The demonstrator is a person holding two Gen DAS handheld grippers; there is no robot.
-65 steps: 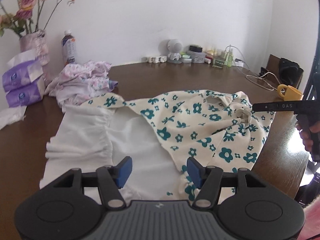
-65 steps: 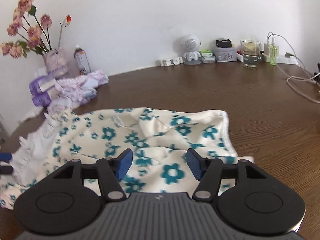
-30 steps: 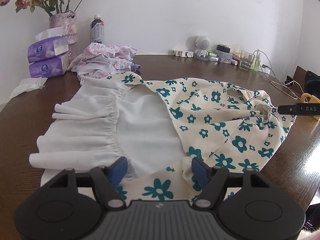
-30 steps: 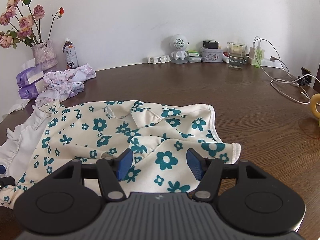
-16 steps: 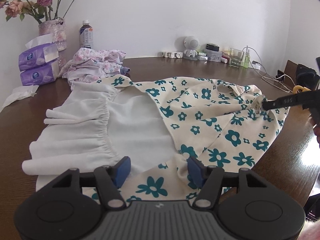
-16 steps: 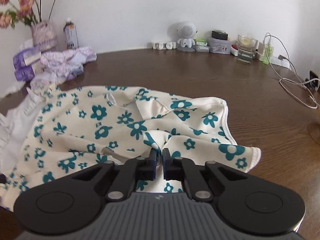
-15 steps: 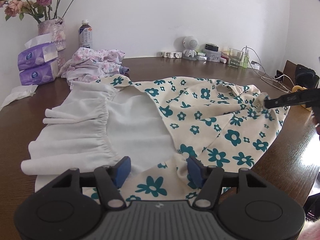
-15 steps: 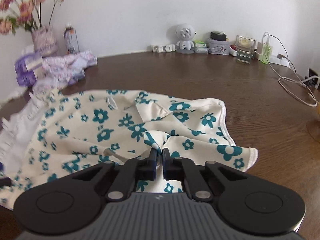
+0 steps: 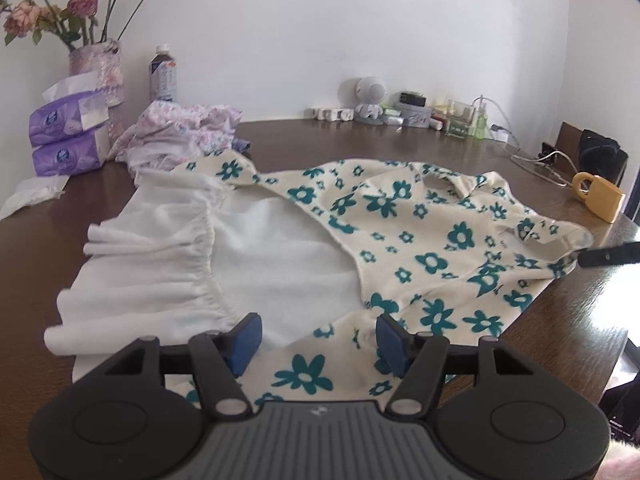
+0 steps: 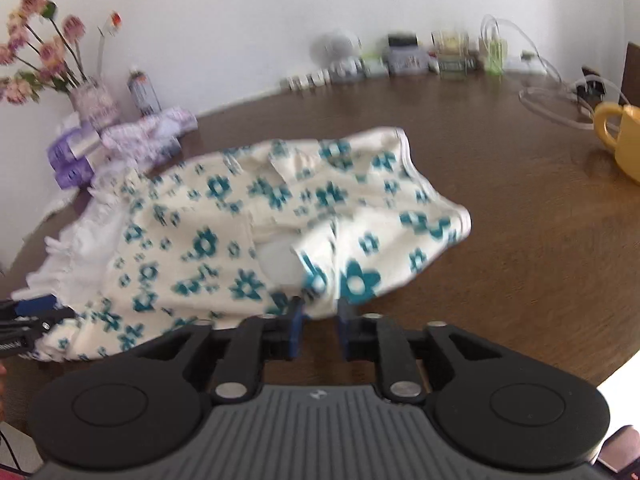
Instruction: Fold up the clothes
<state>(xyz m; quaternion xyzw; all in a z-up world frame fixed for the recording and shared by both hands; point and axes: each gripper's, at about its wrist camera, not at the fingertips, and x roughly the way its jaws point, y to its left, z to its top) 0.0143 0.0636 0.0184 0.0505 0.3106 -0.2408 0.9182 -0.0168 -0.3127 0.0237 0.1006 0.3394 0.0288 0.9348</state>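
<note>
A cream dress (image 9: 420,240) printed with teal flowers lies spread on a dark wooden table (image 9: 320,144), its white frilled lining (image 9: 168,264) turned out on the left side. The left gripper (image 9: 318,338) sits at the near edge of the dress with its blue-padded fingers spread wide, the cloth lying between and under them without being pinched. In the right wrist view, which is blurred, the right gripper (image 10: 319,330) has its fingers partly apart at the near hem of the dress (image 10: 280,216); whether any cloth is caught between them cannot be told. A crumpled purple-flowered garment (image 9: 180,132) lies at the far left of the table, beside two purple tissue packs (image 9: 68,136), a vase of pink roses (image 9: 96,68) and a bottle (image 9: 163,74). A yellow mug (image 10: 620,136) stands on the right, and small items and cables line the far edge by the white wall.
</note>
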